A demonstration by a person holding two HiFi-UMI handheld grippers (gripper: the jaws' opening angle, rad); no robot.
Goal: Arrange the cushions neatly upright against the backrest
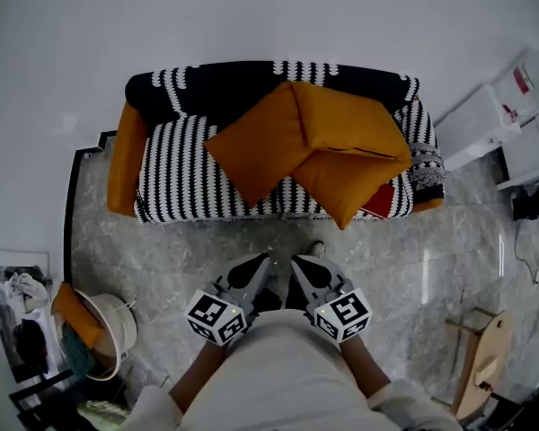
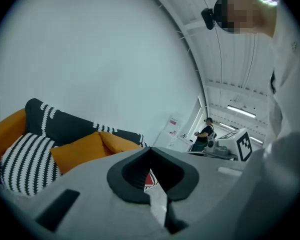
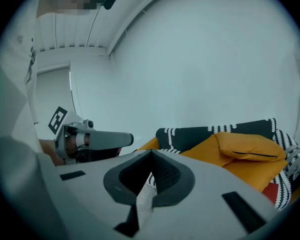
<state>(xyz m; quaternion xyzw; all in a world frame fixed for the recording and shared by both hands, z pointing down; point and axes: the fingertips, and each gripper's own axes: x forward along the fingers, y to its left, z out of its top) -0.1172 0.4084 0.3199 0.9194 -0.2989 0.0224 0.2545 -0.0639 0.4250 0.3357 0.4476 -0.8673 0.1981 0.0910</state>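
Note:
A sofa (image 1: 175,164) with a black-and-white striped cover and orange arms stands against the white wall. Three orange cushions lie heaped on its seat: one tilted at the middle (image 1: 256,151), one toward the backrest (image 1: 346,119), one at the front right (image 1: 355,182). A red piece (image 1: 382,203) peeks out under them. Both grippers are held close to my body, well short of the sofa. The left gripper (image 1: 259,266) and the right gripper (image 1: 300,268) are shut and empty. The orange cushions (image 2: 85,146) (image 3: 245,149) lie far beyond the closed jaws in both gripper views.
A white bucket (image 1: 108,330) with orange cloth stands on the marble floor at lower left. White cabinets (image 1: 494,115) sit right of the sofa, and a wooden stool (image 1: 485,357) is at lower right. A person (image 2: 205,131) stands far off.

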